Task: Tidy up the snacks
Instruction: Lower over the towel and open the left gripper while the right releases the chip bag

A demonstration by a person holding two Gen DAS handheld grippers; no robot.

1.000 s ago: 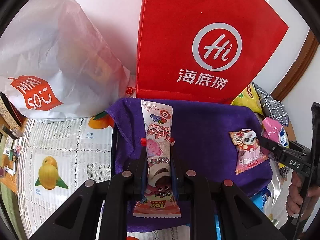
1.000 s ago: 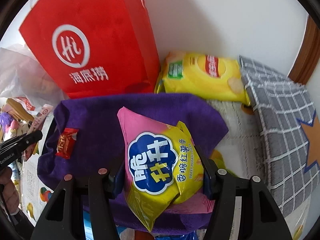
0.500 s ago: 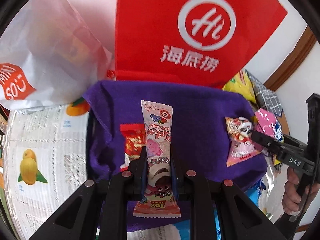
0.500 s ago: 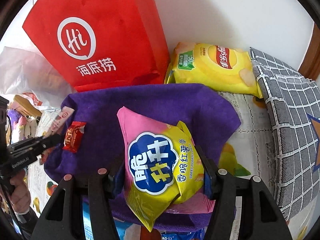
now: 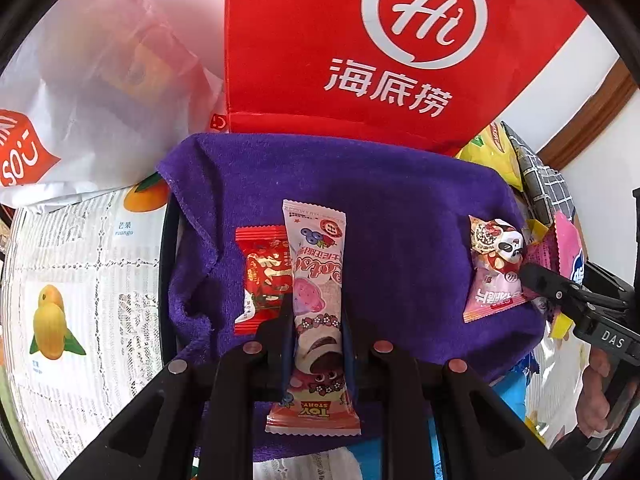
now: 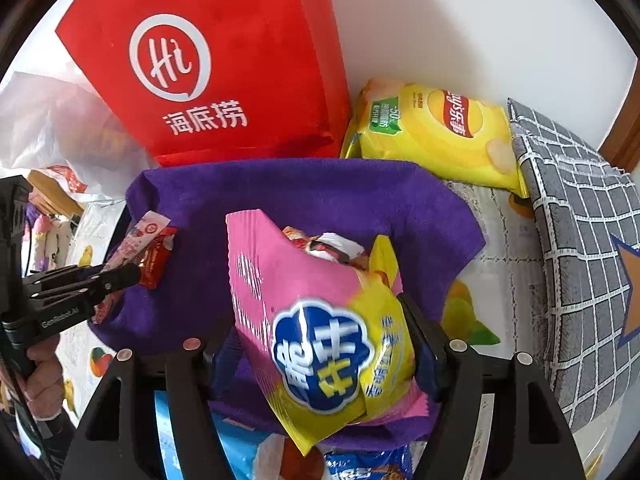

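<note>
My left gripper is shut on a long pink snack bar and holds it over the purple cloth. A red candy packet lies on the cloth just left of the bar. A small pink panda snack packet lies at the cloth's right side. My right gripper is shut on a pink and yellow chip bag, tilted over the same cloth, above the panda packet. The left gripper also shows in the right wrist view.
A red bag stands behind the cloth against the wall. A white plastic bag is at the left. A yellow chip bag and a grey checked cloth lie at the right. Blue packets sit near the front edge.
The left gripper has carried the pink bar down beside the red candy packet. The right gripper has tilted the chip bag forward and moved it over the panda packet.
</note>
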